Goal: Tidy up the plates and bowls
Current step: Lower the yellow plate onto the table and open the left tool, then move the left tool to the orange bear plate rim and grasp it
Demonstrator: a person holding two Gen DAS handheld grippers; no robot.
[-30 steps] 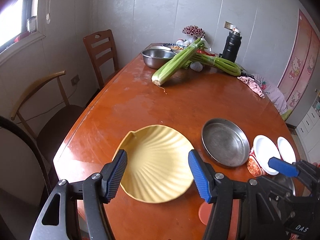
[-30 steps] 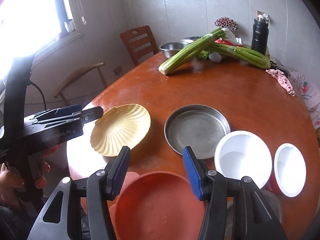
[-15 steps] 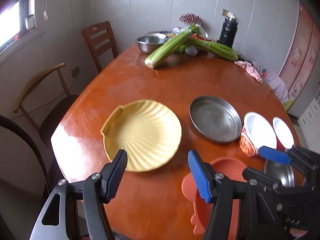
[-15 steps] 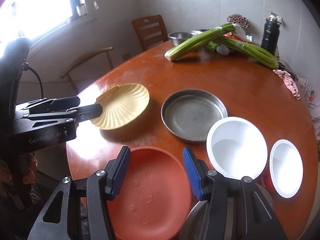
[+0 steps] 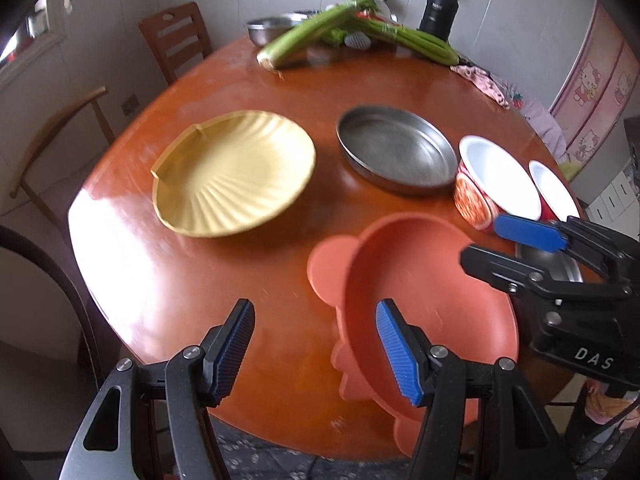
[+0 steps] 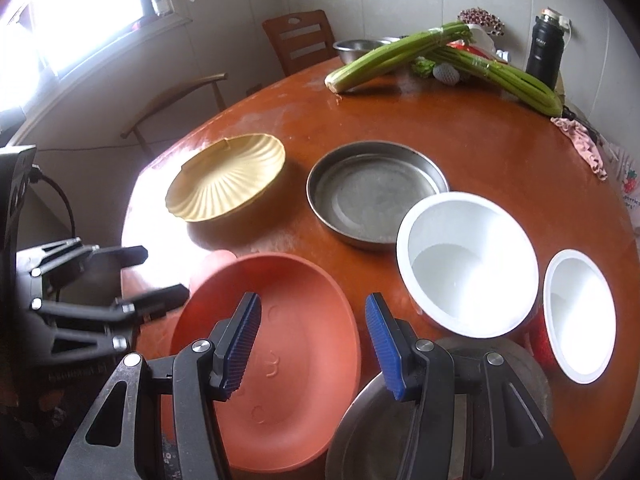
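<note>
Round wooden table (image 5: 248,80) with the dishes bunched at the near edge. Left gripper (image 5: 314,354) hangs over bare wood with its jaws apart and nothing in them – its right finger overlaps the rim of the orange plate (image 5: 424,280) in the picture, but I can't tell if it actually touches. Right gripper (image 6: 312,346) is also released and empty, sitting above that same orange plate (image 6: 288,320).

Where the rest is: yellow shell plate (image 5: 232,172) sits far left, steel pan (image 5: 396,152) just right of it and apart from it. Big white bowl (image 6: 466,264) is near the pan's right edge, and the small white bowl (image 6: 578,314) is just beside the big one – touching or not, hard to say.

Hard-to-see stuff: there's another steel bowl (image 6: 384,420) at the bottom of the right wrist view, mostly hidden behind the right gripper's finger, and it seems to overlap the orange plate's rim. In the left view the right gripper blocks most of it and cuts off the small bowl too. The orange plate's near edge runs off the frame in the right view. Left view is a bit smeary overall.

Far end has celery (image 6: 400,54), a flask (image 6: 546,50) and a steel basin (image 6: 356,46) half hidden behind the celery.
</note>
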